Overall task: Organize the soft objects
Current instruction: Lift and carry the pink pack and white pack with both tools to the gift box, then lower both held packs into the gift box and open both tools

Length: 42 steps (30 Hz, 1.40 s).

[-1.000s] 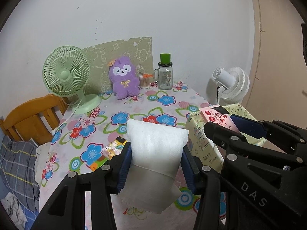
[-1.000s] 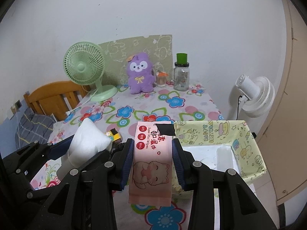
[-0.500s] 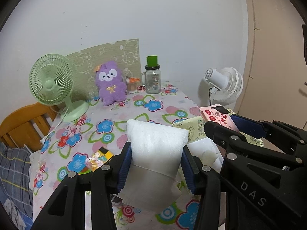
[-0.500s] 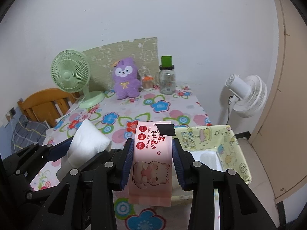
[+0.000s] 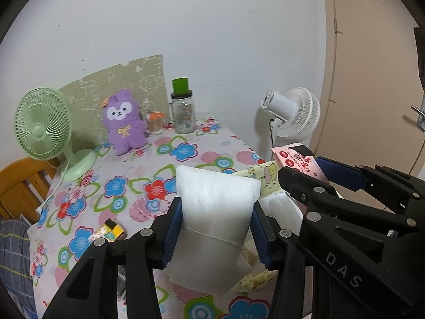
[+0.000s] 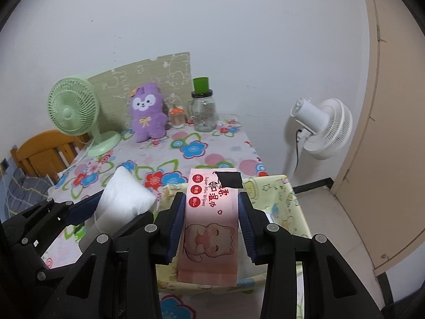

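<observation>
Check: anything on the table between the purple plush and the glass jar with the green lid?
Yes. A small orange-capped bottle stands between the purple plush and the glass jar, close to the plush. Both wrist views show it.

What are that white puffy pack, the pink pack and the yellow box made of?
White pack: seemingly thin, matte plastic wrap around soft tissue; it dents between the left gripper's fingers. Pink pack: glossy printed plastic film, labelled mini wipes, held in the right gripper. Yellow box: probably coated fabric; its printed walls sag slightly.
</observation>
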Each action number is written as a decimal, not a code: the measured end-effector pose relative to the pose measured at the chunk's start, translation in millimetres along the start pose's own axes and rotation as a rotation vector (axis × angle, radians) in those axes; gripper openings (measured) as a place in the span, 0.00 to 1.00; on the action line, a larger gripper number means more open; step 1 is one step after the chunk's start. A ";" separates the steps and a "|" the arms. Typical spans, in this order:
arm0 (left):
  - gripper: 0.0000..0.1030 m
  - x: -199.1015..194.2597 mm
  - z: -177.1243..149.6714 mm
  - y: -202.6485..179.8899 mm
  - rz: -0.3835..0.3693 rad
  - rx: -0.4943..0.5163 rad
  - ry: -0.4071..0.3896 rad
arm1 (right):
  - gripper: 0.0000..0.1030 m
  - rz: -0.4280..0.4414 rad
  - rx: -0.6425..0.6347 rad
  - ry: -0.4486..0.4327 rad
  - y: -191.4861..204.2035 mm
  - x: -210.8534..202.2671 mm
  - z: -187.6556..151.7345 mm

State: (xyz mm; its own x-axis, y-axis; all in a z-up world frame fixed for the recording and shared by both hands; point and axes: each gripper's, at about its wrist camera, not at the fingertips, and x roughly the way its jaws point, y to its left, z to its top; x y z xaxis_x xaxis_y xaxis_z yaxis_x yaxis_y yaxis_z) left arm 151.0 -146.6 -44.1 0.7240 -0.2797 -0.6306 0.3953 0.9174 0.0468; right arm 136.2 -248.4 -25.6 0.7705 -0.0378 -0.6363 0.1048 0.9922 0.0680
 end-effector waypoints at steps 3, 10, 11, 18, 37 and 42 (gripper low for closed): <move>0.49 7.7 2.7 -5.7 -0.011 0.009 0.007 | 0.41 -0.005 0.007 0.007 -5.9 4.7 0.5; 0.49 25.0 5.8 -19.1 -0.046 0.022 0.026 | 0.41 -0.024 0.016 0.023 -19.3 14.2 -0.1; 0.49 27.5 6.2 -20.8 -0.051 0.024 0.029 | 0.41 -0.028 0.019 0.029 -21.4 16.8 -0.2; 0.53 49.0 8.5 -30.4 -0.080 0.027 0.073 | 0.41 -0.045 0.036 0.070 -32.9 34.9 -2.9; 0.92 70.4 7.7 -40.3 -0.079 0.113 0.106 | 0.68 -0.041 0.050 0.132 -38.0 64.8 -2.0; 0.94 67.1 7.6 -37.4 -0.071 0.119 0.104 | 0.71 -0.055 0.034 0.122 -32.5 59.3 -1.4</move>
State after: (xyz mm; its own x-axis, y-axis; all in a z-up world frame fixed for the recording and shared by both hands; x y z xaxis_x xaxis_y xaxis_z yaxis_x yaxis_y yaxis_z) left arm 189.1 -201.8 -82.2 0.6320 -0.3062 -0.7119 0.5118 0.8547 0.0868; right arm 177.6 -282.8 -66.6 0.6807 -0.0754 -0.7286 0.1680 0.9842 0.0551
